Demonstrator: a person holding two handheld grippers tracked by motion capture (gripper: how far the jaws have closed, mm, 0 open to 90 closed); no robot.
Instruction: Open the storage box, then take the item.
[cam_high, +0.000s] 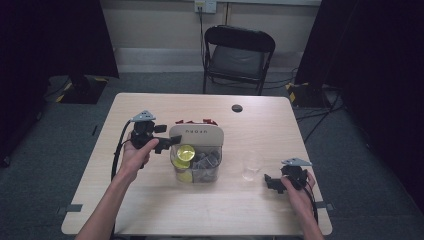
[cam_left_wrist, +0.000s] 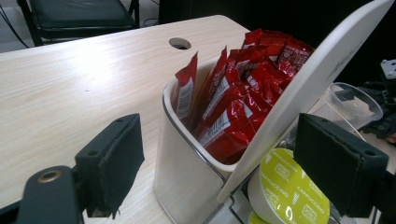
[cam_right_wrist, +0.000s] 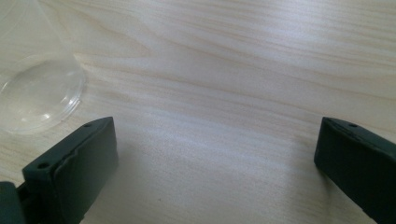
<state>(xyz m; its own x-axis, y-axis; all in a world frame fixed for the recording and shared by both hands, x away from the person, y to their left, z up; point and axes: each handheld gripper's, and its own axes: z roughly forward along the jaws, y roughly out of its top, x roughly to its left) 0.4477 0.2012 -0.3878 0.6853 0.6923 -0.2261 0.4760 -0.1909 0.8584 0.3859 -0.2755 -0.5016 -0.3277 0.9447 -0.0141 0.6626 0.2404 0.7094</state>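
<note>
A holder (cam_high: 196, 134) with a white slanted divider stands mid-table. Red sachets (cam_left_wrist: 236, 100) fill its back compartment (cam_left_wrist: 180, 154). In the clear front part lies a yellow-lidded coffee capsule (cam_left_wrist: 285, 191), with more pods (cam_high: 205, 162) beside it. My left gripper (cam_high: 169, 144) is at the holder's left side. In the left gripper view its open jaws (cam_left_wrist: 226, 161) straddle the holder's corner and grip nothing. A clear plastic cup (cam_high: 251, 165) stands right of the holder. Just right of the cup, my right gripper (cam_high: 269, 183) is open over bare wood (cam_right_wrist: 212, 154), the cup (cam_right_wrist: 37, 88) at its upper left.
The wooden table (cam_high: 150, 200) has a round cable hole (cam_high: 237, 108) near its far edge. A black folding chair (cam_high: 237, 55) stands behind it. Bare tabletop lies along the front and on the left. Black cables trail from both grippers.
</note>
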